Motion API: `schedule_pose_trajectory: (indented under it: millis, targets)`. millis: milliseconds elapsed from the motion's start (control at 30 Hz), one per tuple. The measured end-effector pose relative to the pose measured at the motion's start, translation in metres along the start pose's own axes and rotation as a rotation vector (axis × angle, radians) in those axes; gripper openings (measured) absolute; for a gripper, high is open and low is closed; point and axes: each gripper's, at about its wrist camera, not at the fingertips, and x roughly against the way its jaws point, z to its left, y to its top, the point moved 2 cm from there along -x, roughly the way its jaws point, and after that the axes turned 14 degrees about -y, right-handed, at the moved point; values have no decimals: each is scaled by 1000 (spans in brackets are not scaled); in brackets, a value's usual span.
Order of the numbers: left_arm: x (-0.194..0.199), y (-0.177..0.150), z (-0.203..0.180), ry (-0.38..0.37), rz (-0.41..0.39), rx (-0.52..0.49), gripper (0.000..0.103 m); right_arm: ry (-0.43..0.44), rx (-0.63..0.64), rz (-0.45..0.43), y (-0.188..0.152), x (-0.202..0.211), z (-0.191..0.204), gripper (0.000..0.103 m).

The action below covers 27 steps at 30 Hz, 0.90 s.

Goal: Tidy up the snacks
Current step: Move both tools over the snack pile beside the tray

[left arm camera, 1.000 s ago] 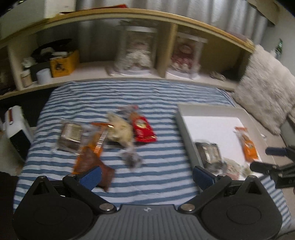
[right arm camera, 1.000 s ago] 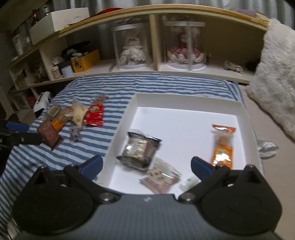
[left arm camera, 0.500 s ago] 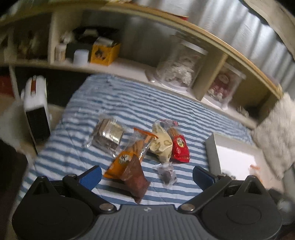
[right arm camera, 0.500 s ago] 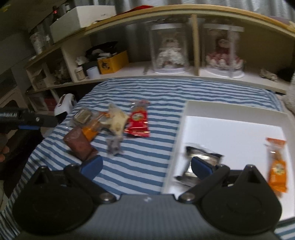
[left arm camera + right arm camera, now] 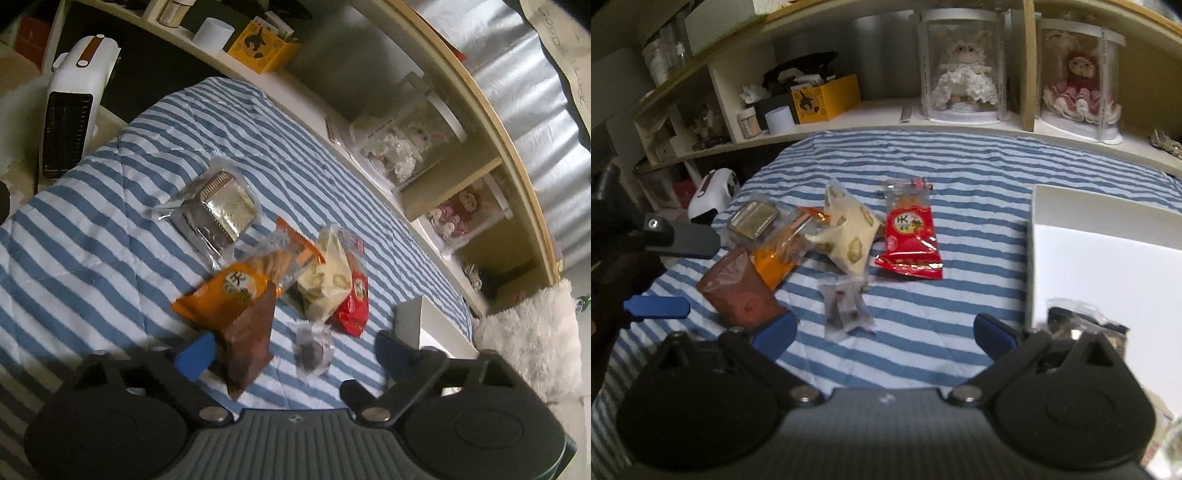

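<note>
A loose heap of snacks is found on the striped cloth (image 5: pixel 960 173), left of a white tray (image 5: pixel 1108 266). In the right wrist view a brown pouch (image 5: pixel 738 291) lies at the heap's 7 o'clock edge, overlapping the lower end of an orange pack (image 5: pixel 775 258); a foil-tray pack (image 5: pixel 753 219) sits at 10 o'clock, a cream pack (image 5: pixel 849 236) at the centre, a red pack (image 5: pixel 912 236) at 3 o'clock just beside the cream one, and a small clear wrapper (image 5: pixel 846 310) at 6 o'clock, apart from the rest. One dark foil pack (image 5: pixel 1082 325) is seen inside the tray near its left wall. The left gripper (image 5: pixel 291 350) is held over the near edge of the heap; its jaws have just been closing yet are seen well apart, with the brown pouch (image 5: pixel 251 336) and the clear wrapper (image 5: pixel 314 347) lying between the fingers and neither pad seen pressing on them. The right gripper (image 5: pixel 884 332) is spread wide above the cloth, nothing gripped, the clear wrapper just ahead of it. At 12 o'clock a shelf (image 5: pixel 871 107) is noted, bearing two dolls in clear cases (image 5: pixel 962 66) and a yellow box (image 5: pixel 823 98). A white heater (image 5: pixel 72 99) stands at 10 o'clock off the cloth.
</note>
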Motion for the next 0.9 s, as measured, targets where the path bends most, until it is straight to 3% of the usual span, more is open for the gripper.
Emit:
schedule_pose_trajectory:
  millis: [267,333,400,433,533,633,733,900]
  targets:
    - [-10,7,12,0,-3,0,47,14,49,3,5,-28,22,102]
    - [-13,7,13,11,4,-13,38,19,61,7,5,-34,27,99]
    - [-14,7,15,25,6,-21,18,24,66,12,5,-40,32,91]
    - [-14,7,16,31,6,-20,14,25,68,15,6,-44,33,89]
    - [-14,6,18,29,8,-23,13,18,78,20,7,-55,38,82]
    - [-14,4,13,21,20,-44,11,12,102,24,10,-64,42,68]
    - [-12,1,5,9,23,-61,10,28,155,14,9,-64,46,41]
    - [-2,-6,-13,-24,25,-105,9,46,142,-1,6,-51,38,37]
